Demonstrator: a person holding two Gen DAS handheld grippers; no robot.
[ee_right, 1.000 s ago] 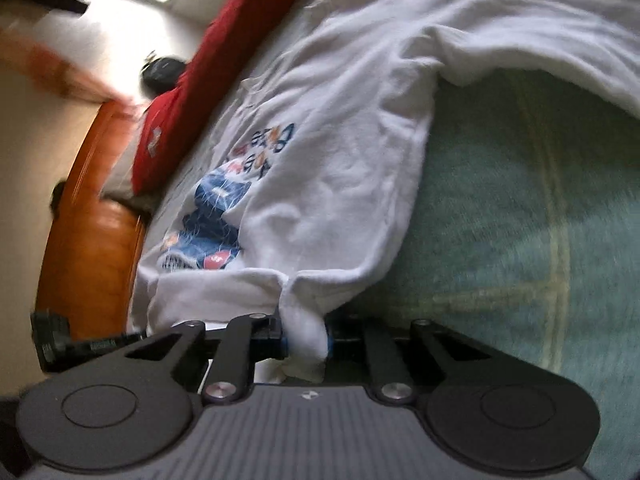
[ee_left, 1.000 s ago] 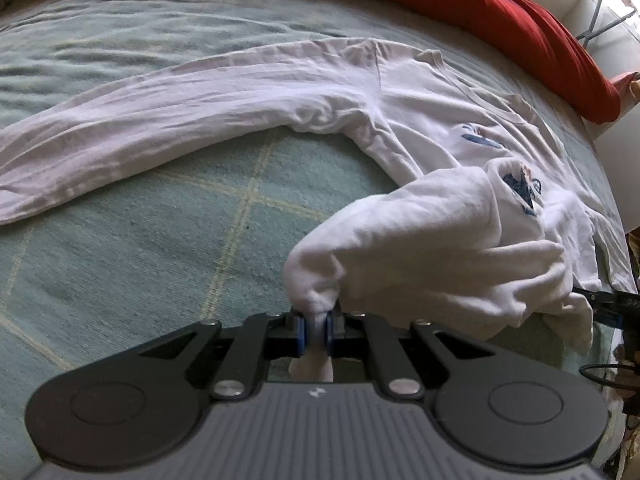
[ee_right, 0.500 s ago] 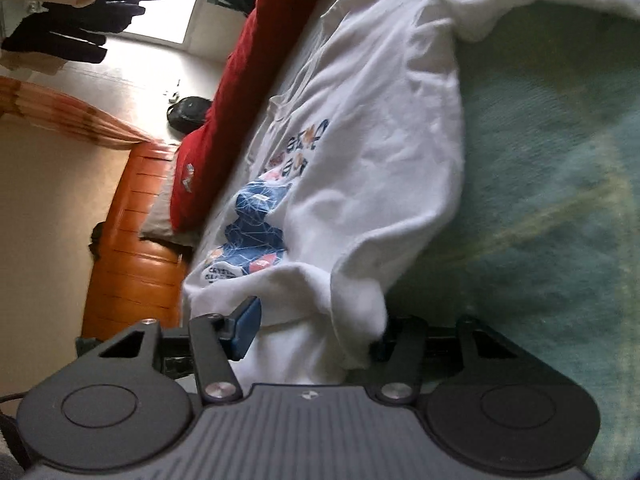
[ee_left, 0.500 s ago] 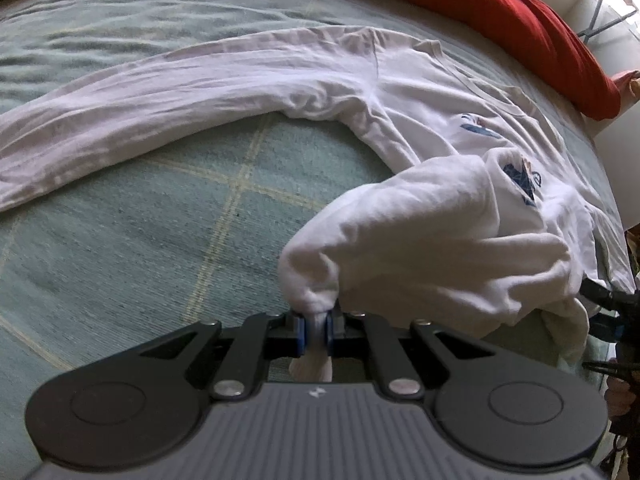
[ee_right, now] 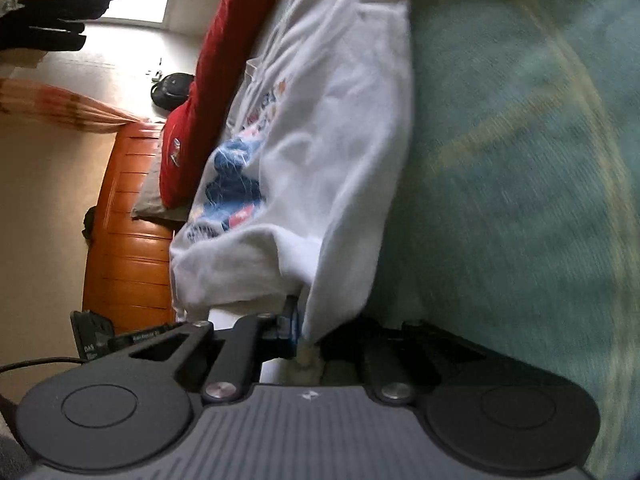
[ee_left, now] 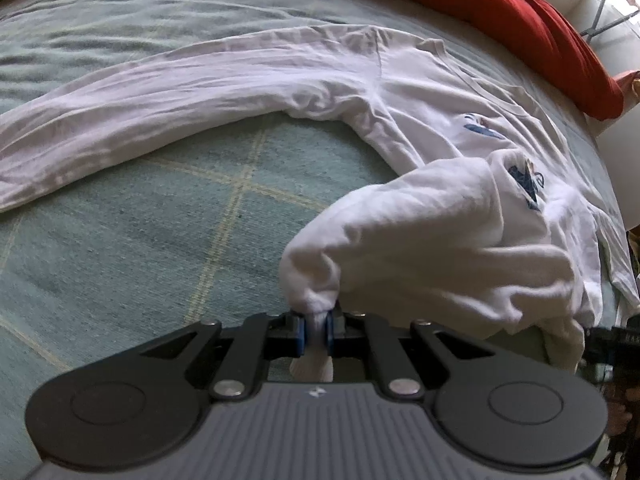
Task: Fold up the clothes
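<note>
Left gripper (ee_left: pixel 316 330): fingers clamped tight on a bunched corner of the white shirt (ee_left: pixel 360 92), lifting it clear of the bed (ee_left: pixel 120 240).
Right gripper (ee_right: pixel 310 340): one blue finger (ee_right: pixel 291 330) against the hem; other side hidden by cloth, so I can't tell its state.
Shirt: spread across the green bed, long sleeve (ee_left: pixel 140 96) trailing left, blue print (ee_right: pixel 234 192) face up.
Far edge: red blanket (ee_left: pixel 500 8).

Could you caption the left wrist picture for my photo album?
Left gripper pinching the hem of a white long-sleeved printed shirt, spread on a pale green checked bedspread.
</note>
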